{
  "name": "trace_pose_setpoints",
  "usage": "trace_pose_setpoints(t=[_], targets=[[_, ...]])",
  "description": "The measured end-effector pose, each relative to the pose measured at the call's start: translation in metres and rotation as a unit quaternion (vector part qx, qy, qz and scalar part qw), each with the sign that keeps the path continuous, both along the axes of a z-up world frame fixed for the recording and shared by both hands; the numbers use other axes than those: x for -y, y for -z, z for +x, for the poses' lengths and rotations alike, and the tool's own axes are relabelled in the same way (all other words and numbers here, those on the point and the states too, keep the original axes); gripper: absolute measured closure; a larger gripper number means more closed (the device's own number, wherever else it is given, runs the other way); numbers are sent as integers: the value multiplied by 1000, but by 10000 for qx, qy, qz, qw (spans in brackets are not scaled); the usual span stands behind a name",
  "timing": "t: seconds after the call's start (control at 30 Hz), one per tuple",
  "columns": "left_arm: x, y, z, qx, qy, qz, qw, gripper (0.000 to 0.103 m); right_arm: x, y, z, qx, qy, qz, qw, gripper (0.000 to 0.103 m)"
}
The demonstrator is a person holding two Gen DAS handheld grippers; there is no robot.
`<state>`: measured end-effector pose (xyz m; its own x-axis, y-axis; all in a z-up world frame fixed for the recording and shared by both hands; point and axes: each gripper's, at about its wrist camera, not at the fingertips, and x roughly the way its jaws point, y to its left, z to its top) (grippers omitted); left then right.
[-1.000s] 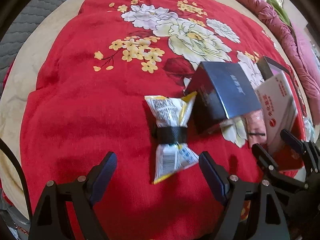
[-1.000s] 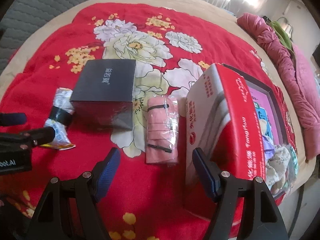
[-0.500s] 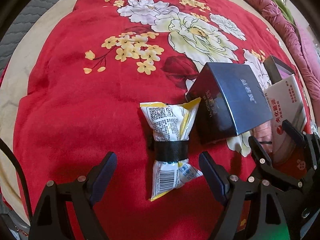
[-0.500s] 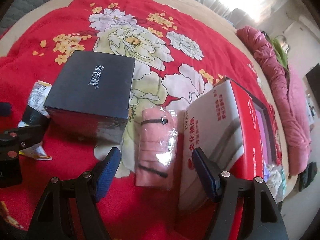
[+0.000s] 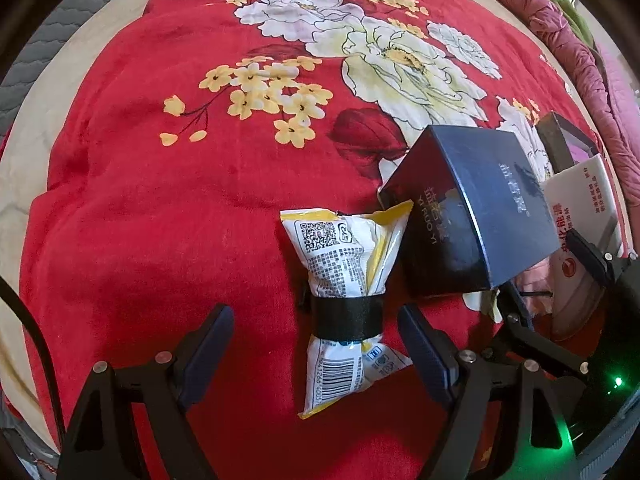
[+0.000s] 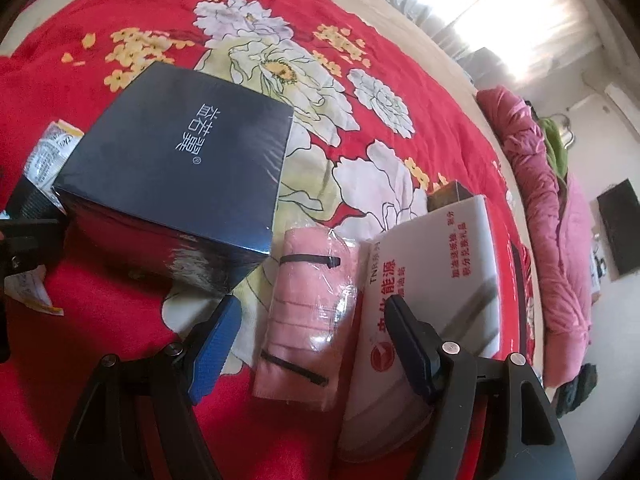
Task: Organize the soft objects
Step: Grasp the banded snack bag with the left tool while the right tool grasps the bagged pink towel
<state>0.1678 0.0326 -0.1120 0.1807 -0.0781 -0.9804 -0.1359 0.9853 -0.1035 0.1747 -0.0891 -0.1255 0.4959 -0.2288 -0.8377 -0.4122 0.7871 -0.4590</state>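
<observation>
Two views, left wrist first: we are holding the left gripper [image 5: 316, 342] wide around the banded snack bag [image 5: 346, 292], which is lying just left of the dark box [image 5: 472, 212]; closing off the black band [image 5: 347, 318] could crush it. Right wrist: we are spreading the right gripper [image 6: 312, 332] wide over the pink wrapped bundle [image 6: 310, 312], wedged between the dark box and the white carton [image 6: 436, 280]; a finger could snag the carton.

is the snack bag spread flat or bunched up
Bunched up: a black band cinches the snack bag at its middle, so both ends flare out. It lies on the blanket.
</observation>
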Motion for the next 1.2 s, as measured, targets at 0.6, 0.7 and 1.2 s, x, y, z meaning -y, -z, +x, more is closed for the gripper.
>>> trace_pose_setpoints(t=[0.6, 0.7, 1.2], targets=[[3, 17, 1, -174, 45, 157, 9997, 16, 6, 1, 6, -296, -177, 389, 9986, 62], [14, 23, 6, -258, 36, 249, 9994, 15, 8, -3, 3, -355, -171, 483, 9981, 63], [21, 30, 19, -569, -56, 394, 9976, 41, 30, -40, -11, -245, 131, 983, 9948, 63]])
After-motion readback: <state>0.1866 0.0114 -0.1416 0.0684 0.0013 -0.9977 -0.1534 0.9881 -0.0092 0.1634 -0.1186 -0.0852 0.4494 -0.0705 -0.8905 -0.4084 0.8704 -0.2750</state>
